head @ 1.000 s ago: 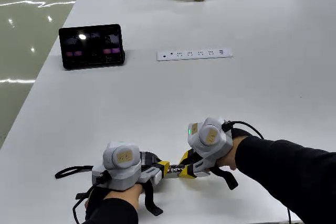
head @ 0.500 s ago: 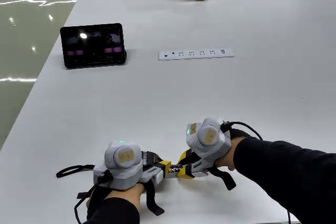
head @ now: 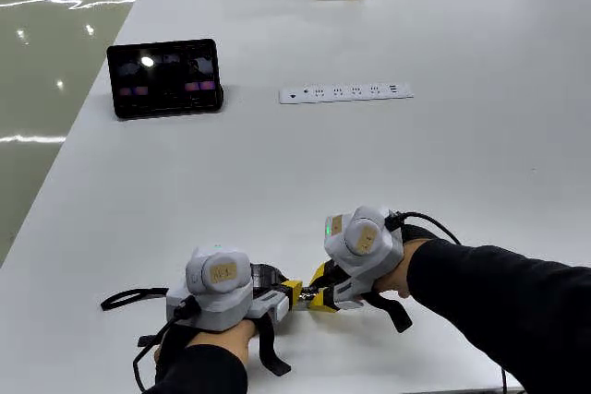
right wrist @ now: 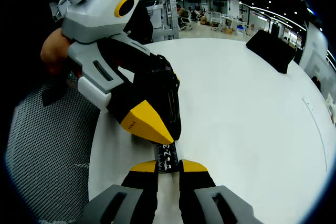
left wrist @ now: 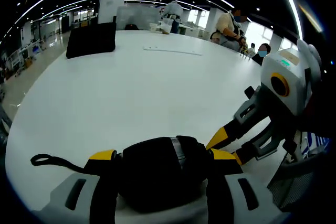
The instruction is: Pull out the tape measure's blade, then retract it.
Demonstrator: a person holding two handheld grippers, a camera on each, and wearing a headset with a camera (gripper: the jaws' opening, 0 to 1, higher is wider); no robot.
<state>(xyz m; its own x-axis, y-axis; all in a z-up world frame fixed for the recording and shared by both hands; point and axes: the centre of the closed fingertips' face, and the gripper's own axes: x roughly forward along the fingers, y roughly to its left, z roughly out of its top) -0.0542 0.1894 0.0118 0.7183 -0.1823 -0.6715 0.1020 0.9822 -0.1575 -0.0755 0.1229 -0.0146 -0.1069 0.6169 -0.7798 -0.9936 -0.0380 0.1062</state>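
Grey tongs, yellow tips, black sleeve

right gripper nearer the left gripper and its tape measure, exposed blade shorter

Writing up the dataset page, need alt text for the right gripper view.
The right gripper pinches a short stretch of black numbered blade between its yellow-tipped jaws, just outside the tape measure case. The left gripper, at upper left, clamps that black case, with the white table beyond.
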